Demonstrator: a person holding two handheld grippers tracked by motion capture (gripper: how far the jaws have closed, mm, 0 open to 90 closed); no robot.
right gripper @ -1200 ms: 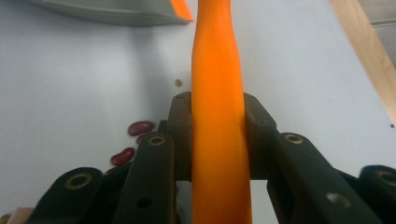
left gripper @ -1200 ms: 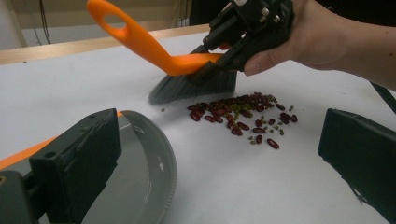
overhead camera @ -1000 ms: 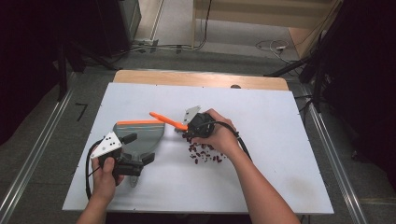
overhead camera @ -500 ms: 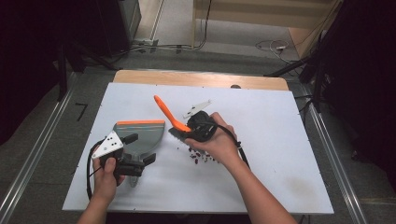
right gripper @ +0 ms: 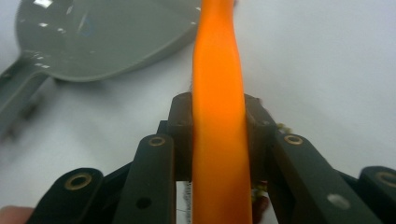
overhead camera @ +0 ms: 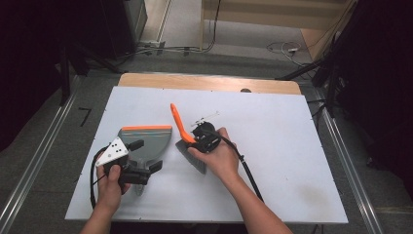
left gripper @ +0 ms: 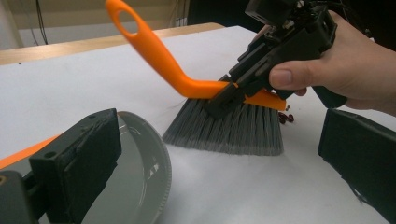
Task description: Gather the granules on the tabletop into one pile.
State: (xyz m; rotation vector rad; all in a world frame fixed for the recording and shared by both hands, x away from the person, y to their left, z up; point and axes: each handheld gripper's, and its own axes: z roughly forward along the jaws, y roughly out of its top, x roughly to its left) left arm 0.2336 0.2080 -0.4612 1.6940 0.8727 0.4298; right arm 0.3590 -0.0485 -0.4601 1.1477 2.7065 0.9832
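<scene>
Orange brush (left gripper: 224, 112) is clamped by right gripper (left gripper: 233, 93), bristles on table (left gripper: 70, 88). Grey dustpan (left gripper: 140, 177) is seen btwn left gripper's jaws; small dark bits (left gripper: 286, 117) lie behind brush.

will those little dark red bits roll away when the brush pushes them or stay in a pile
The dark red bits look small and rounded, so some will probably roll or scatter ahead of the brush. Its grey bristles look soft and splay on the smooth white table, so a few may slip under. The dustpan lies close, which should help.

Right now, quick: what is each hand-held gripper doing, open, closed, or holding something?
Left hand-held gripper: cannot be told for sure; its jaws straddle the grey dustpan.
Right hand-held gripper: closed on the orange brush.
</scene>
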